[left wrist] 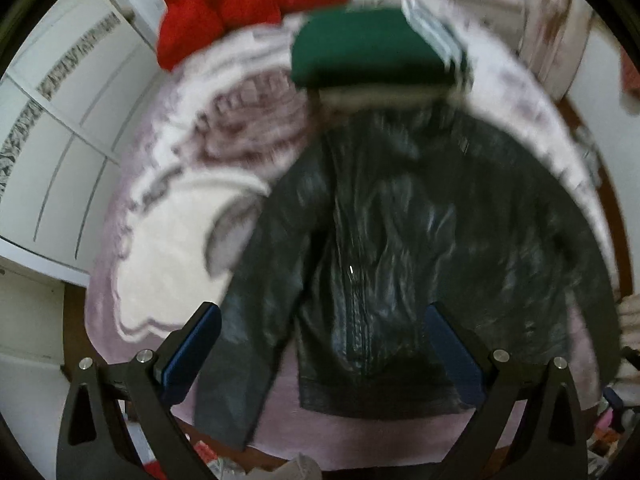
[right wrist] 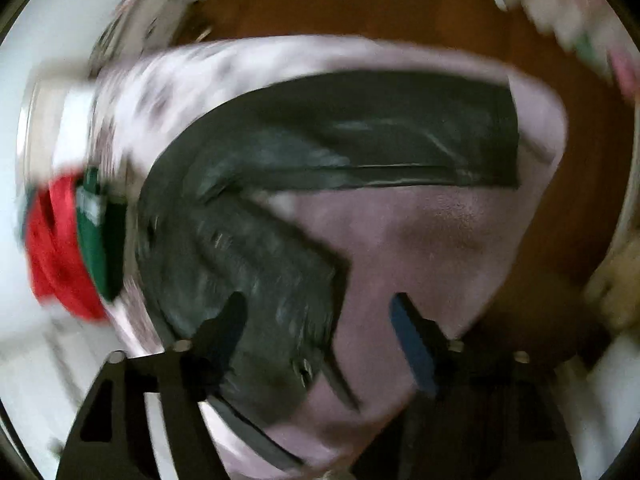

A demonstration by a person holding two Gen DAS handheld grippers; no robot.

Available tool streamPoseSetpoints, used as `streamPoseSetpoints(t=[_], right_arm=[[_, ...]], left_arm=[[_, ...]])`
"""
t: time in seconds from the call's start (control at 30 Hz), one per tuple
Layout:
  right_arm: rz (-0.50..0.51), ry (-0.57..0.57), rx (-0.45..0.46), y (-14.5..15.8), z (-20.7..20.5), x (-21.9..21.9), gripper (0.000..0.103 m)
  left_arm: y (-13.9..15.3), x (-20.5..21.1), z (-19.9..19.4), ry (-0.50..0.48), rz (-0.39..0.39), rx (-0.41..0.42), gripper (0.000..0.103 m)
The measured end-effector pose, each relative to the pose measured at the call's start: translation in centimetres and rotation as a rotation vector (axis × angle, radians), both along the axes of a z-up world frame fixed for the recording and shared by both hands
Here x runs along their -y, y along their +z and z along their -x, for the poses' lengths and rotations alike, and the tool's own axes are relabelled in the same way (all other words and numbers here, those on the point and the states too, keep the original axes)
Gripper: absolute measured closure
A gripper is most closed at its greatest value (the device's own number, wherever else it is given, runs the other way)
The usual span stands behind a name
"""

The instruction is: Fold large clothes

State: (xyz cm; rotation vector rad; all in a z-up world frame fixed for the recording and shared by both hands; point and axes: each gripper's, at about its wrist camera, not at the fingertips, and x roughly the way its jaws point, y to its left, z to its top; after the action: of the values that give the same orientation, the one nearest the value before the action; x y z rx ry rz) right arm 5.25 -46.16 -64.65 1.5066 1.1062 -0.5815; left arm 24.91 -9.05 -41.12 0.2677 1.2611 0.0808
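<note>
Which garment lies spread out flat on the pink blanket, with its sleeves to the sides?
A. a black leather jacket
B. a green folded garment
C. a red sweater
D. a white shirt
A: the black leather jacket lies open and flat, while the red and green pieces sit bunched or folded beyond its collar.

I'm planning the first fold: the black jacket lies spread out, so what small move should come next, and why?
Probably lower the open right gripper onto the outstretched sleeve of the black jacket, since the jacket lies flat and unfolded on the blanket and neither gripper holds anything.
</note>
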Motion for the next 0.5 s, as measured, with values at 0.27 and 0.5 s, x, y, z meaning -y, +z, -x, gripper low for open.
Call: streamPoseSetpoints(t=[0.27, 0.5], right_arm=[[-0.024, -0.534, 0.291, -10.2, 2.4, 3.8, 0.023], [0.095, -0.658, 0.235, -10.2, 0.1, 5.7, 0.097]], left_arm=[[-11.6, 1.3, -1.8, 0.028, -0.054, -0.119, 0.0], [-14.3, 1.5, -3.8, 0.021, -0.081, -0.092, 0.0]])
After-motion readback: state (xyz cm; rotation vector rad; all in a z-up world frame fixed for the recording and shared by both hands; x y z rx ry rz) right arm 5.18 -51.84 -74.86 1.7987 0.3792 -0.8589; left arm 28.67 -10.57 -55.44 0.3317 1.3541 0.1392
